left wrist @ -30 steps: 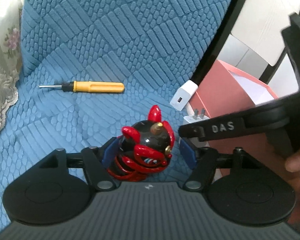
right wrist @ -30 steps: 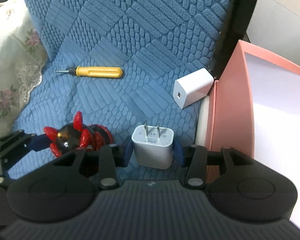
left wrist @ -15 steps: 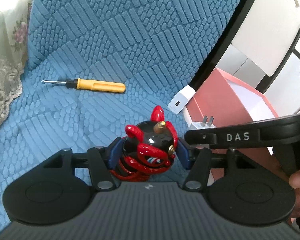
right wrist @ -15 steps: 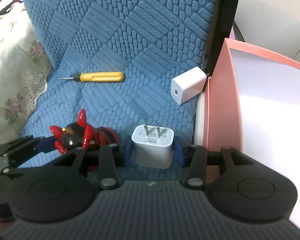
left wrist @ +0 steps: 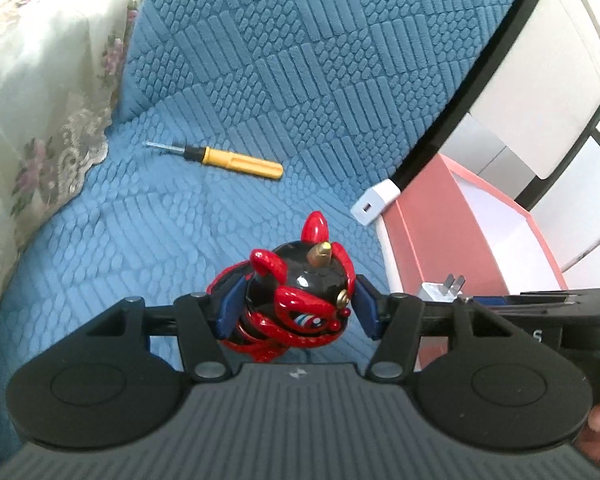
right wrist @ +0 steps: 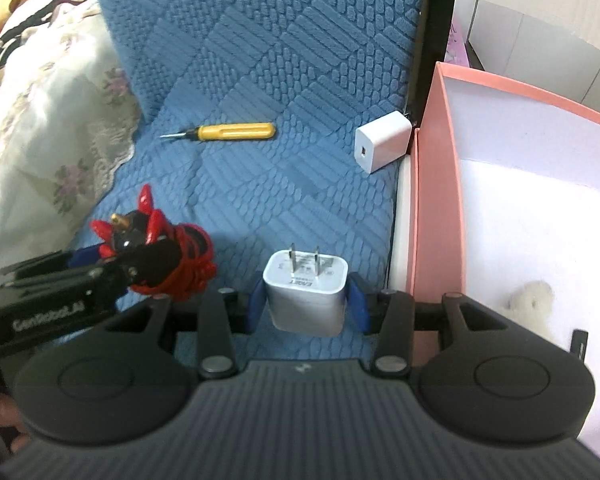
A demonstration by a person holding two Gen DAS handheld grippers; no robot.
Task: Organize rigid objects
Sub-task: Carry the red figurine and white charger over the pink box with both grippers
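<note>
My left gripper is shut on a red and black horned toy figure, held above the blue quilted cover. The same figure shows at the left of the right wrist view. My right gripper is shut on a white plug charger, prongs pointing away; its prongs peek out in the left wrist view. A pink box with a white inside stands to the right. A second white charger cube and a yellow screwdriver lie on the cover.
A floral lace cloth drapes over the left side. A black frame edge borders the cover on the right, with white furniture behind. Something small, white and fluffy lies inside the box.
Both grippers have risen with their loads and drifted right toward the pink box. The screwdriver and charger cube look farther below; more of the box's inside shows.
</note>
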